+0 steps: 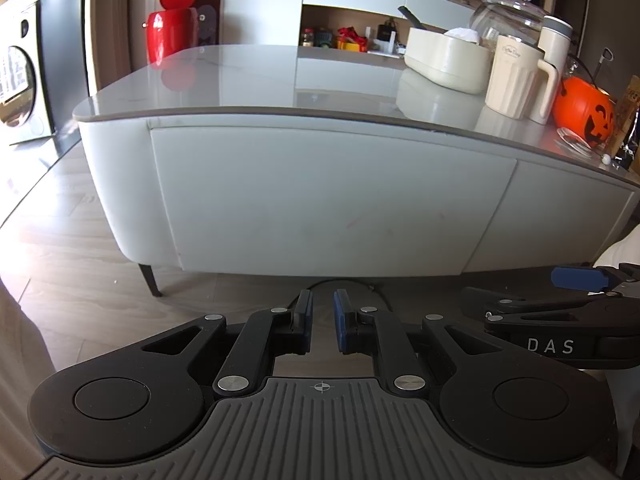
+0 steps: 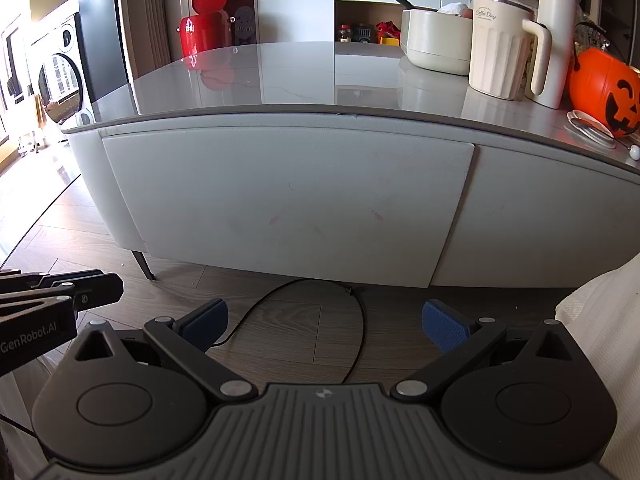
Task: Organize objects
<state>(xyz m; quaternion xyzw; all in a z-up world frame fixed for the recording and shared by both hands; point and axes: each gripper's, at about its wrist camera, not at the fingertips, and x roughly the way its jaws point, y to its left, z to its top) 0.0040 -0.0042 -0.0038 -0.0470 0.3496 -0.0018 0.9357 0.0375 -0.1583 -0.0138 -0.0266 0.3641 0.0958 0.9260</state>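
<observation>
On the right part of the grey tabletop [image 1: 248,80] [image 2: 304,76] stand a cream pitcher [image 1: 516,80] [image 2: 500,48], a tall cream flask [image 1: 554,46] [image 2: 558,36], a cream oval tub [image 1: 444,60] [image 2: 436,40], a glass lidded jar [image 1: 508,14] and an orange pumpkin bucket [image 1: 584,114] [image 2: 608,92]. My left gripper [image 1: 322,320] hangs low in front of the table, jaws nearly closed on nothing. My right gripper [image 2: 324,322] is wide open and empty, also below table height. Each shows at the edge of the other's view.
A red bin [image 1: 172,34] [image 2: 204,28] stands beyond the table's far left. A clear lid [image 1: 574,144] [image 2: 592,130] lies by the pumpkin. A black cable [image 2: 352,320] lies on the wooden floor. A washing machine [image 2: 60,76] is far left. White fabric [image 2: 600,340] is at right.
</observation>
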